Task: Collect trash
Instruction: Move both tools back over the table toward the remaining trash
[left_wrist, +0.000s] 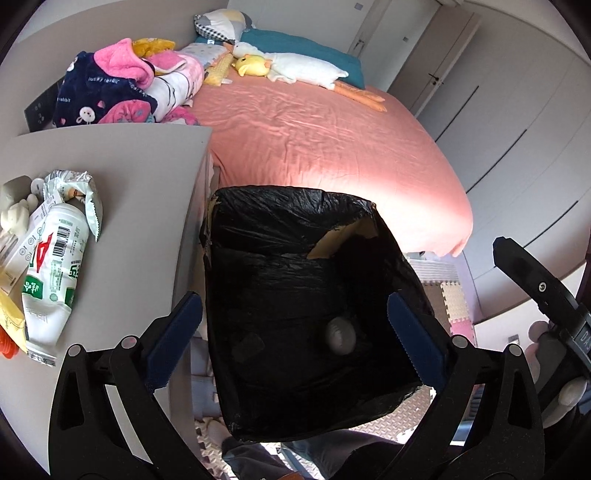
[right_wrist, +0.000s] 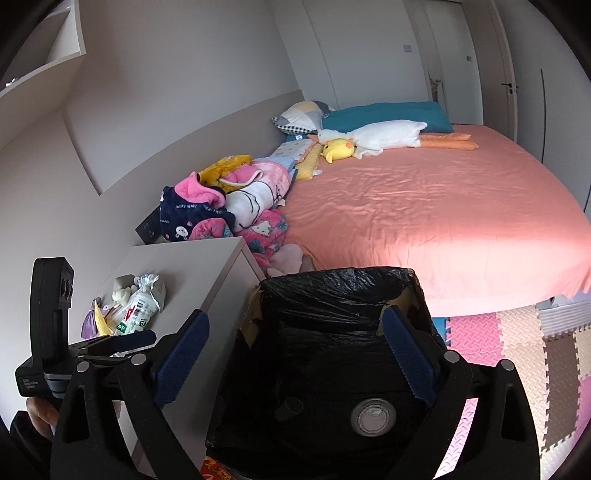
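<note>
A bin lined with a black bag (left_wrist: 295, 236) stands on the floor between the nightstand and the bed; it also shows in the right wrist view (right_wrist: 332, 291). A round grey can (left_wrist: 340, 336) lies at its bottom, seen end-on in the right wrist view (right_wrist: 373, 412). Trash lies on the grey nightstand (left_wrist: 147, 206): a crushed white and green bottle (left_wrist: 55, 273), a crumpled wrapper (left_wrist: 79, 192) and yellow packaging (left_wrist: 11, 317). The same pile shows in the right wrist view (right_wrist: 136, 308). My left gripper (left_wrist: 295, 325) is open and empty above the bin. My right gripper (right_wrist: 295, 350) is open and empty above the bin.
A bed with a pink sheet (left_wrist: 325, 147) lies behind the bin, with folded clothes (left_wrist: 122, 85) and plush toys (left_wrist: 291, 64) on it. Foam floor mats (right_wrist: 517, 354) lie to the right. White wardrobe doors (left_wrist: 498, 110) line the far wall.
</note>
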